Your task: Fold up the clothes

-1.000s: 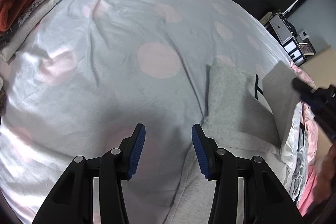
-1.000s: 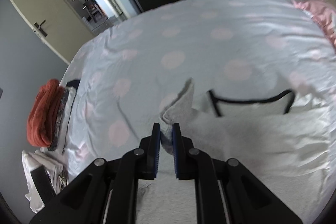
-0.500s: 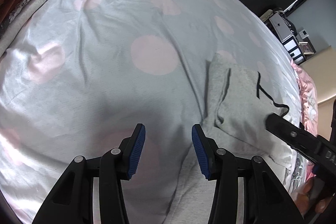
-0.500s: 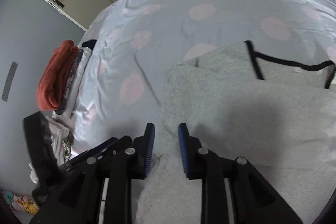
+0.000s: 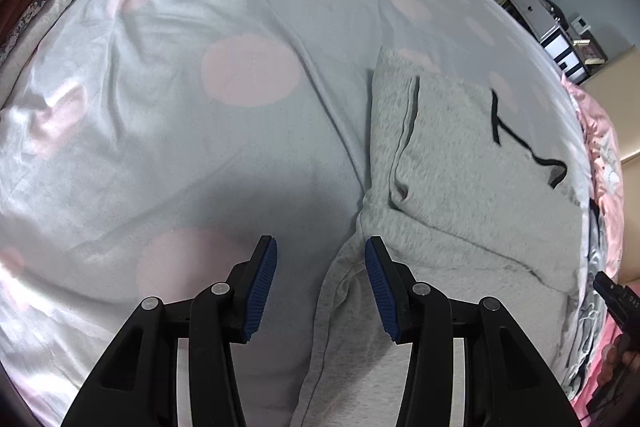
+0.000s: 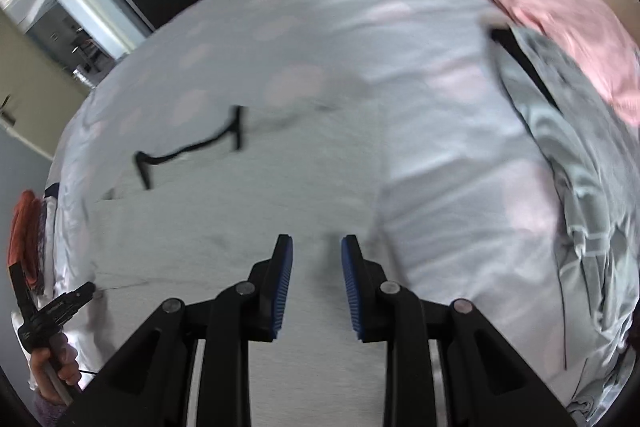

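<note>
Both grippers, left (image 5: 320,267) & right (image 6: 316,263), are hanging open w/ nothing held; grey top (image 5: 460,163) is lying at 2 o'clock on the duvet (image 5: 180,107).

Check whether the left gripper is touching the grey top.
Cannot tell. In the left wrist view the open left gripper hangs over the grey top edge, nothing pinched between its pads, but the height above the cloth is not readable.

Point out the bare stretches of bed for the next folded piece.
Widest bare stretch of duvet: between the folded stack and the grey garment. A narrower strip lies beyond the garment's black trim. Crowded by the pink bedding.
</note>
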The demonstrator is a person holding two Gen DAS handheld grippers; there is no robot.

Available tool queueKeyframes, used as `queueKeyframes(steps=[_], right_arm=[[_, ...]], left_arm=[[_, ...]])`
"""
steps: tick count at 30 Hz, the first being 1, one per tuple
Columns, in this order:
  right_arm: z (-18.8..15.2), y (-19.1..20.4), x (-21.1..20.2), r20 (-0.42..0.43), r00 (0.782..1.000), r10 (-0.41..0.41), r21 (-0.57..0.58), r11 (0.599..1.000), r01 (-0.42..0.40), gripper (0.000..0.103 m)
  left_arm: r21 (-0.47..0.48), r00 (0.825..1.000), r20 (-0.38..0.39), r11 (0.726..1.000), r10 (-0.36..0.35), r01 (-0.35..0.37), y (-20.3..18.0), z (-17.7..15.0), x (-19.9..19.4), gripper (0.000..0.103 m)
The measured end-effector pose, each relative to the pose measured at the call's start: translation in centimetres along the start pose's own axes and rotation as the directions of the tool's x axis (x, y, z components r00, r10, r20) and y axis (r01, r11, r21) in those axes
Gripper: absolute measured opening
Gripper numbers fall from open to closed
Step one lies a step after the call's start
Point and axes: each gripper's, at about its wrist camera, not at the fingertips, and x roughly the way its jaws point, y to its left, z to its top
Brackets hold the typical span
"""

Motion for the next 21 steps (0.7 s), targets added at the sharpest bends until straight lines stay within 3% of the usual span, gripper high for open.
queueKeyframes(steps=[6,8,16,21], right_arm=[[-1.5,-4.1,3.3,-0.051,0.998,0.033,0.064,0.997,-0.029,0.024],[-1.9,-5.1,3.7,-0.049,0.998,0.04,0.085,0.996,-0.036,0.01],[-2.0,-8.0,3.6,-0.032,0.998,0.047,0.146,0.988,-0.042,0.011],[-3.1,-8.5,0.7,-0.023,0.993,0.117,0.174,0.978,-0.111,0.016]], left_arm=[[0.05,0.997,-0.003,0.996,0.075,-0.075,-1.1,-0.4,0.7,0.048],[0.043,0.996,0.003,0.995,0.085,-0.085,-1.2,-0.4,0.9,0.048],[0.046,0.997,0.013,0.996,0.081,-0.082,-1.2,-0.7,1.2,0.048],[0.034,0.998,-0.03,0.998,0.047,-0.046,-0.4,-2.1,-0.7,0.048]])
